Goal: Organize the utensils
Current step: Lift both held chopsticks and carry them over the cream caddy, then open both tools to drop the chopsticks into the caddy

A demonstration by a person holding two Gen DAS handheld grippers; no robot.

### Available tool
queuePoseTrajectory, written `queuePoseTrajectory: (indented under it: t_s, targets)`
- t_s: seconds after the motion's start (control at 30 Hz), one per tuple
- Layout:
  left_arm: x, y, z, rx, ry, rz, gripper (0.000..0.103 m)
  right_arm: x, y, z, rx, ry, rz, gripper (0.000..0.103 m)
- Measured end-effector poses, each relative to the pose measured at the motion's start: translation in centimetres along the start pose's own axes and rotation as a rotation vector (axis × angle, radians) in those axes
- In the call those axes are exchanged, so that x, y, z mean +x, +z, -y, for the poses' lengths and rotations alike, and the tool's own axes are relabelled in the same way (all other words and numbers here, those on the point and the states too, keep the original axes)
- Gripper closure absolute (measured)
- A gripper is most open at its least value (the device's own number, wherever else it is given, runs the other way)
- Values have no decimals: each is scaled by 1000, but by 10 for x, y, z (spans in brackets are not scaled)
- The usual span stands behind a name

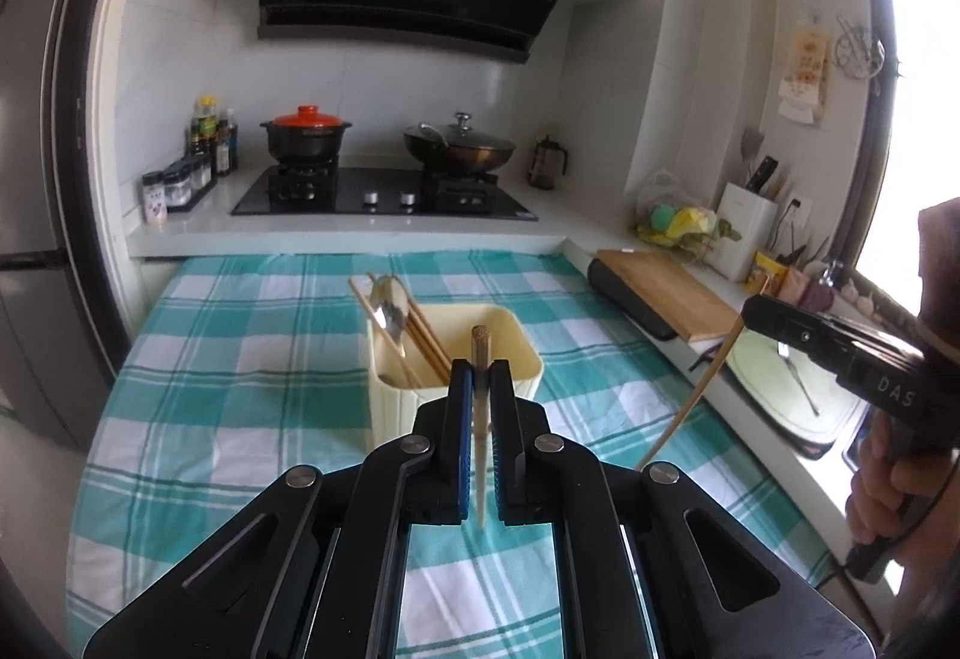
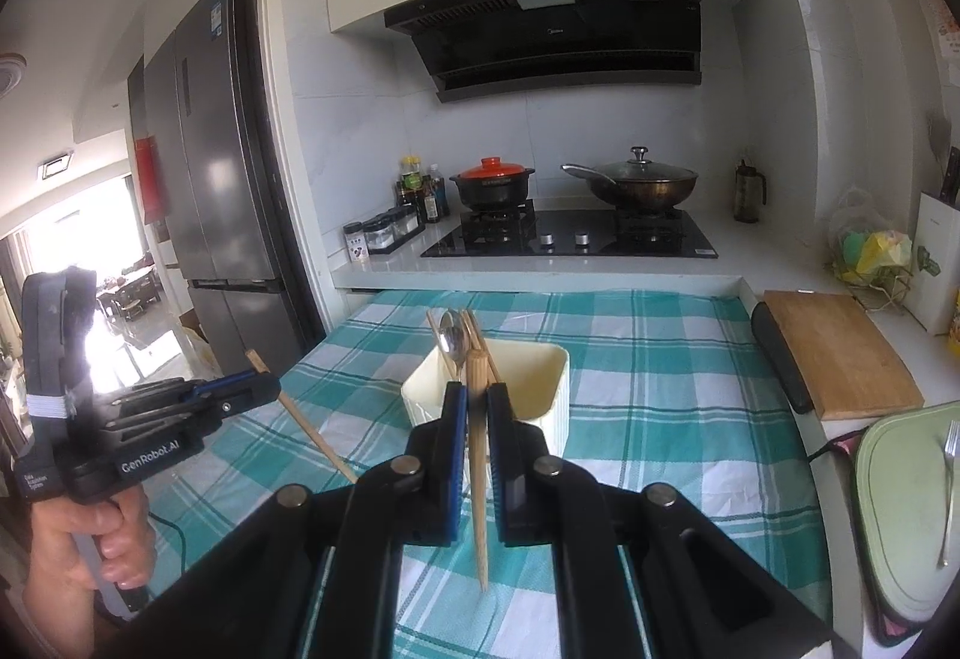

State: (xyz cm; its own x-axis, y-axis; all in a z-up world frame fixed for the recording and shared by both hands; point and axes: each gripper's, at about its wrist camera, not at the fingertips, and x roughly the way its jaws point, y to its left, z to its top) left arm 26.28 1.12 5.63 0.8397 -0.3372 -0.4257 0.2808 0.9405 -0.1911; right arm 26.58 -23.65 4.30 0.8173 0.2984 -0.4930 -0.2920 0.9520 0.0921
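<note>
While gripping one chopstick (image 1: 480, 422) upright in the left hand-held gripper (image 1: 480, 377) and another (image 2: 477, 455) in the right hand-held gripper (image 2: 477, 401), hovering just short of the cream holder (image 1: 516, 335) straight ahead mid-table.

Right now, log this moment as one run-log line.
left gripper: shut on chopstick | right gripper: shut on second chopstick | utensil holder: holds spoon, chopsticks | fork: on green board

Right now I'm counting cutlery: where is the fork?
The fork lies on the pale green board at the far right of the right wrist view, beside the checked tablecloth, below the wooden cutting board.
</note>
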Motion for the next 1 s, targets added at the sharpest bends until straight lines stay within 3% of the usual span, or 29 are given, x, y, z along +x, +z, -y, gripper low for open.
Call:
queuePoseTrajectory:
  t_s: [0.1, 0.33, 0.5, 0.6, 0.8, 1.0]
  targets:
    - [0, 26, -9, -21, -19, 24, 100, 5, 21, 3, -2, 4, 22, 96]
    - [25, 81, -22, -12, 31, 92, 100, 30, 78, 7, -19, -4, 86, 96]
    - [72, 94, -27, -4, 60, 43, 100, 71, 106, 6, -48, -23, 84, 96]
    - [105, 90, -30, 5, 65, -27, 100, 108, 107, 9, -72, -38, 23, 96]
    - [167, 71, -39, 5, 80, -172, 100, 189, 87, 22, -104, -67, -182, 96]
    - [199, 61, -48, -4, 105, -232, 96, 247, 67, 35, -62, -2, -307, 94]
